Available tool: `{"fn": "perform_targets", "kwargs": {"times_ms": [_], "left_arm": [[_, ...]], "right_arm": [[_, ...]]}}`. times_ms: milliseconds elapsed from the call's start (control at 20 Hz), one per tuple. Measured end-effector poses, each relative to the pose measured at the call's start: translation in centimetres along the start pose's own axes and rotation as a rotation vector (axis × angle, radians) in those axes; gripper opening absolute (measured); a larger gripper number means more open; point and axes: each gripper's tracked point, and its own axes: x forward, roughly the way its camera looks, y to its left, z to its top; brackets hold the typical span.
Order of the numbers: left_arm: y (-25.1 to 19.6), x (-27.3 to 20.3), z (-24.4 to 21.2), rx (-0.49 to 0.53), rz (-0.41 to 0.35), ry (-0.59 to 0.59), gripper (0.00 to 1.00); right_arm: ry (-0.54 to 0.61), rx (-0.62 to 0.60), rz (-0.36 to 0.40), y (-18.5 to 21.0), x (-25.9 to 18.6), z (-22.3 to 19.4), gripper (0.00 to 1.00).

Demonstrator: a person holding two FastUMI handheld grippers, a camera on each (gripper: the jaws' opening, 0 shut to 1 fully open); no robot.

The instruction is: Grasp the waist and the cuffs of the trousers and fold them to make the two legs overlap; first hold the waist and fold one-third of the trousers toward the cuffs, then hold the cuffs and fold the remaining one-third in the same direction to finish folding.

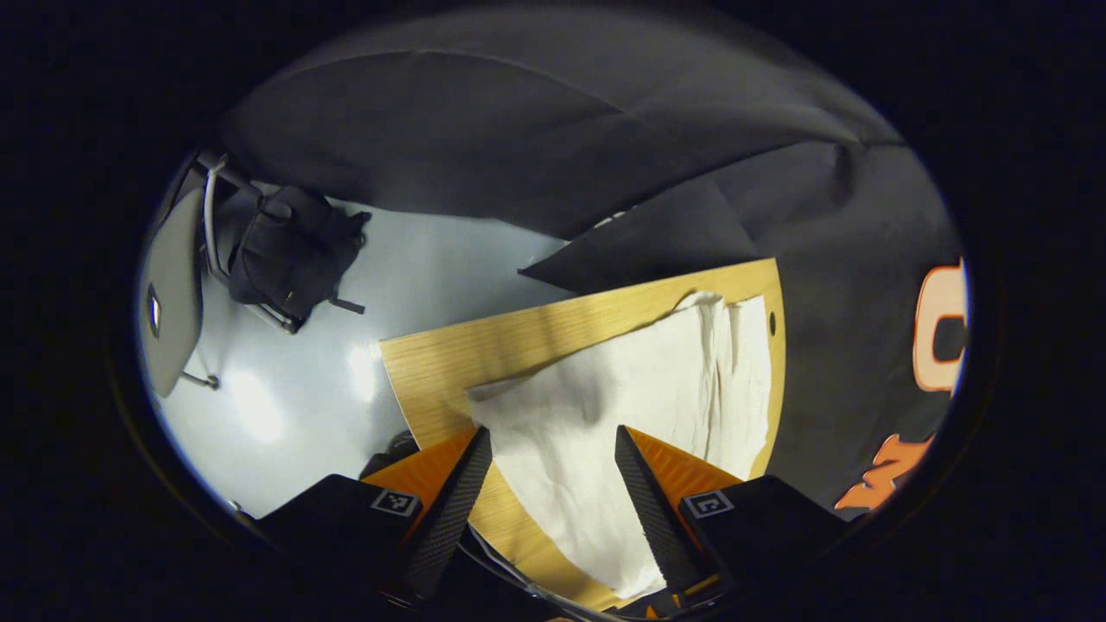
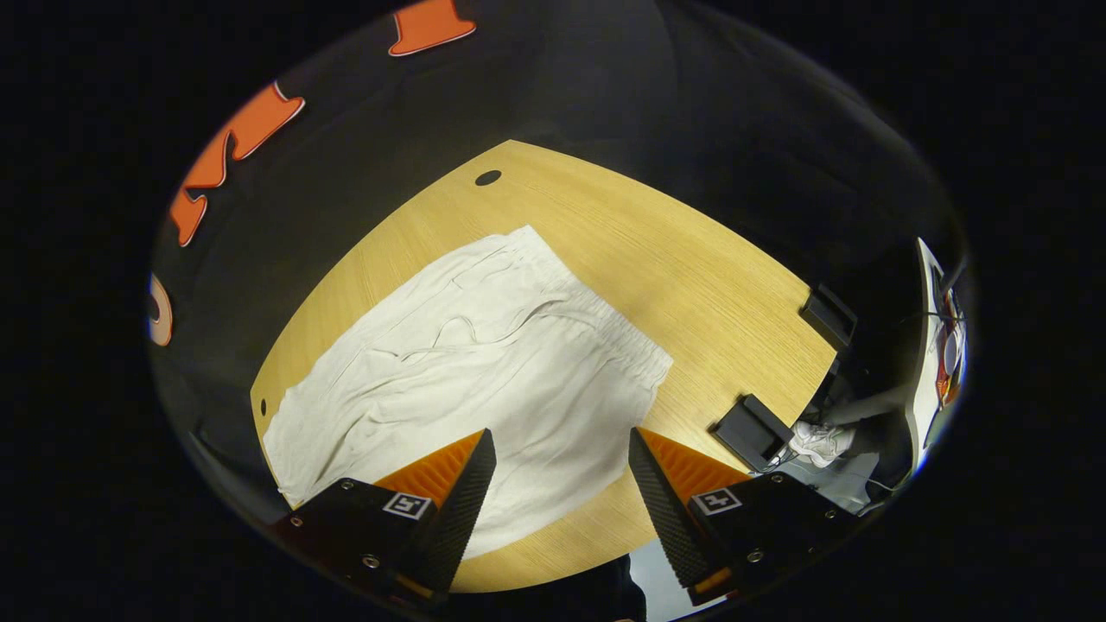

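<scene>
The white trousers lie flat on a wooden table. In the right gripper view they spread from about 8 o'clock toward the middle, and the bunched, stretchy waist edge faces 3 o'clock. A thin drawstring curls on the cloth near the middle. The cloth has soft wrinkles (mostly on the 9 o'clock side).

The right gripper hangs above the near edge of the trousers at 6 o'clock. Its two fingers are wide apart, and nothing is between them but air, with cloth and table seen below.

In the left gripper view, the trousers run from 6 o'clock up toward 1 o'clock on the table. The left gripper is at 6 o'clock above one end of the cloth. Its fingers are wide apart too, and they pinch nothing. I cannot tell if they touch the cloth.

Two small black clamps sit on the table edge, one at about 4 o'clock and one at about 3 o'clock in the right gripper view. There is a small dark hole in the tabletop near 12 o'clock.

In the left gripper view a pale floor shows at 9 o'clock, with a dark bag lying on it near 10 o'clock.
</scene>
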Motion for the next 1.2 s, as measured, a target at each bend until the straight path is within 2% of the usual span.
{"fn": "perform_targets", "kwargs": {"times_ms": [100,200,350,500,550,600,650,850,1150,1200], "left_arm": [[-0.9,0.5,0.5,-0.031,-0.041,-0.015,0.9],[-1.7,1.3,0.4,-0.01,-0.05,-0.022,0.83],[-2.4,2.6,0.8,0.132,-0.019,-0.049,0.65],[-2.8,3.5,0.0,0.176,0.014,-0.059,0.21],[-3.0,3.6,-0.3,0.203,0.019,-0.052,0.03],[-3.0,3.6,-0.5,0.22,0.029,-0.054,0.11],[-2.4,3.3,-0.3,0.23,0.066,-0.076,0.11],[-3.7,2.6,-0.2,0.212,0.048,-0.099,0.08],[-7.4,0.0,0.9,0.24,0.016,-0.157,0.08],[-7.8,-0.4,1.0,0.246,0.012,-0.165,0.08]], "right_arm": [[0.011,0.02,0.002,-0.3,0.6,0.3,0.94],[0.024,0.034,0.01,-0.3,1.4,0.3,0.94],[0.053,0.037,0.011,-0.5,3.0,-0.3,0.94],[0.071,0.046,0.008,-1.3,4.0,-0.6,0.94],[0.079,0.047,-0.012,-2.4,4.4,-0.8,0.94],[0.08,0.047,-0.027,-3.2,4.6,-0.8,0.94],[0.084,0.052,-0.033,-3.8,4.9,-0.8,0.94],[0.093,0.113,-0.022,-4.8,6.6,-0.5,0.94],[0.125,0.165,-0.081,-6.3,9.5,-0.4,0.79],[0.132,0.184,-0.082,-6.3,9.9,-0.6,0.7]]}}
